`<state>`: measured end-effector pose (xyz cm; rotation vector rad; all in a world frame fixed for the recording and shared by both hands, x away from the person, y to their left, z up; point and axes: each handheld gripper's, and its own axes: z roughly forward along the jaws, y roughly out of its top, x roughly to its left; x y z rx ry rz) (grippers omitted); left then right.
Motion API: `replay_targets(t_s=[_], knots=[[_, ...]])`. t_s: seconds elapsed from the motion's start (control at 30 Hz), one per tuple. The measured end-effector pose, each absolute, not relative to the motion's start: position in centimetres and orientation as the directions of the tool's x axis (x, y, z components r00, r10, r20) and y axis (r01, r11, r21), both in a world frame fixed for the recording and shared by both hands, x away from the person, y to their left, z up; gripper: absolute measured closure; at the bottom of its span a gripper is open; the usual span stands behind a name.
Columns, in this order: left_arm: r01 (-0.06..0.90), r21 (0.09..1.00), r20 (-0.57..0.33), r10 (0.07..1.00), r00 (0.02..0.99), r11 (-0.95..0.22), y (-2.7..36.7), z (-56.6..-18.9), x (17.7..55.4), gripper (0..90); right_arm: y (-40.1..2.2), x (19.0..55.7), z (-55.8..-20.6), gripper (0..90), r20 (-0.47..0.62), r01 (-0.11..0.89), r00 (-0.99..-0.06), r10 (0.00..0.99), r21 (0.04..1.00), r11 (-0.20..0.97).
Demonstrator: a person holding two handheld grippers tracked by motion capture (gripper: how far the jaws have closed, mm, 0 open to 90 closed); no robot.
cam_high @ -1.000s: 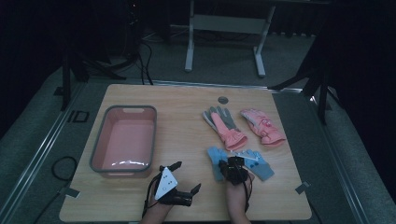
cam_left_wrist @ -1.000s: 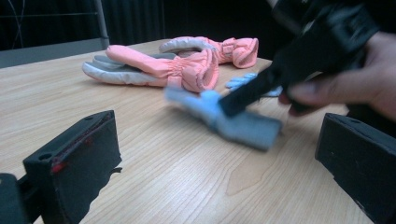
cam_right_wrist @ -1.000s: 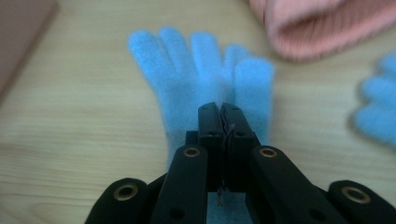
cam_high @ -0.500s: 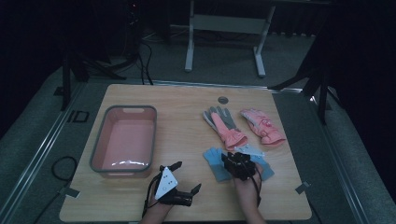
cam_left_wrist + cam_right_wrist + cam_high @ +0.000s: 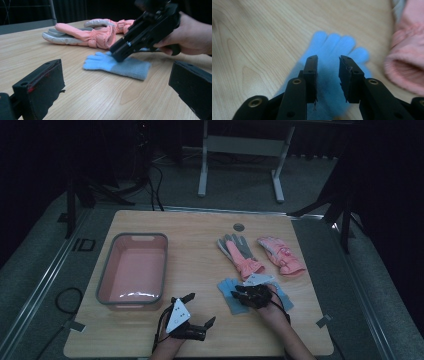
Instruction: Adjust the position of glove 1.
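Blue glove (image 5: 332, 75) lies flat on the bench (image 5: 200, 245) under the right tongs (image 5: 328, 75) — just opening, seemingly not pinching it — while the left tongs (image 5: 112, 100) gape empty.

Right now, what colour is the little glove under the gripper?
Light blue glove; the right gripper view shows it best.

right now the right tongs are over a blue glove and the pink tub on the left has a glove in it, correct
Not quite. The right tongs are over the blue glove, but the pink tub holds no glove, as the high view shows. The pink gloves lie on the table beyond the blue one.
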<state>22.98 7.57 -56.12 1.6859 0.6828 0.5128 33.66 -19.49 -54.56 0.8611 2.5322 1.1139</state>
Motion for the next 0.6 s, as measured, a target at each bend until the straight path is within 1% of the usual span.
replay_targets(t_s=[0.1,0.13,0.17,0.2,0.27,0.33,0.4,0.43,0.57,0.6], knots=[[0.165,0.976,-0.026,0.680,0.733,-0.140,7.6,-56.1,23.0,0.0,-19.4,33.9,-55.3,67.4,0.057,0.445,-0.795,0.604,0.731,0.518],[0.164,0.976,-0.025,0.679,0.733,-0.141,7.6,-56.1,23.0,0.0,-19.3,33.8,-55.5,71.0,0.066,0.450,-0.791,0.608,0.736,0.505],[0.164,0.976,-0.024,0.679,0.734,-0.142,7.6,-56.1,23.0,0.0,-19.3,33.7,-55.5,77.7,0.068,0.456,-0.785,0.616,0.737,0.499],[0.164,0.976,-0.024,0.678,0.734,-0.143,7.6,-56.1,23.0,0.0,-19.1,33.5,-55.6,81.6,0.078,0.467,-0.776,0.626,0.738,0.487],[0.165,0.976,-0.024,0.679,0.734,-0.143,7.6,-56.1,23.0,0.0,-18.7,33.1,-55.5,86.6,0.047,0.468,-0.755,0.654,0.737,0.487],[0.166,0.976,-0.027,0.680,0.733,-0.139,7.6,-56.1,23.0,0.0,-18.1,32.5,-54.8,87.8,0.049,0.506,-0.703,0.709,0.735,0.451],[0.166,0.977,-0.029,0.681,0.731,-0.135,7.6,-56.1,23.0,0.0,-18.0,32.2,-54.5,87.9,0.045,0.509,-0.686,0.726,0.743,0.435],[0.166,0.977,-0.029,0.681,0.731,-0.136,7.6,-56.1,23.0,0.0,-18.1,31.4,-53.4,88.0,0.099,0.555,-0.618,0.780,0.757,0.344],[0.166,0.976,-0.027,0.681,0.731,-0.139,7.6,-56.1,23.0,0.0,-17.9,30.1,-52.7,88.0,0.058,0.550,-0.587,0.807,0.760,0.345],[0.165,0.976,-0.026,0.681,0.732,-0.140,7.6,-56.1,23.0,0.0,-18.0,29.6,-52.7,88.0,0.061,0.566,-0.557,0.828,0.757,0.325]])
